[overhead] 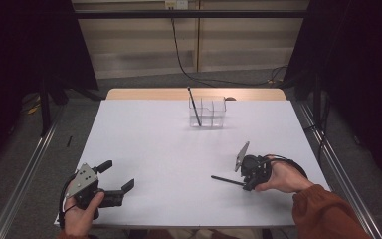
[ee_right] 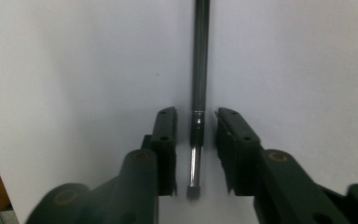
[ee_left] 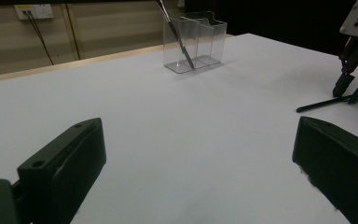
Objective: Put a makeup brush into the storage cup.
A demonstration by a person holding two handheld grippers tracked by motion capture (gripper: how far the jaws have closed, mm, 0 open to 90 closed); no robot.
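A dark pen (overhead: 227, 180) lies flat on the white table (overhead: 154, 149) at the right front. My right gripper (overhead: 248, 185) points down over its near end. In the right gripper view the pen (ee_right: 200, 56) runs between the two jaws of the right gripper (ee_right: 196, 114), with a thin gap on each side, so the pads are not pressing on it. My left gripper (overhead: 117, 176) rests at the left front, wide open and holding nothing. From the left gripper (ee_left: 198, 140) view, the pen (ee_left: 319, 104) and the right gripper (ee_left: 353, 89) show at the far right.
A clear plastic organizer (overhead: 214, 112) with several compartments stands at the back centre, and another dark pen (overhead: 194, 107) leans in its left compartment. The organizer (ee_left: 200, 39) also shows ahead of the left gripper. Metal rails flank the table, and a cable hangs behind it.
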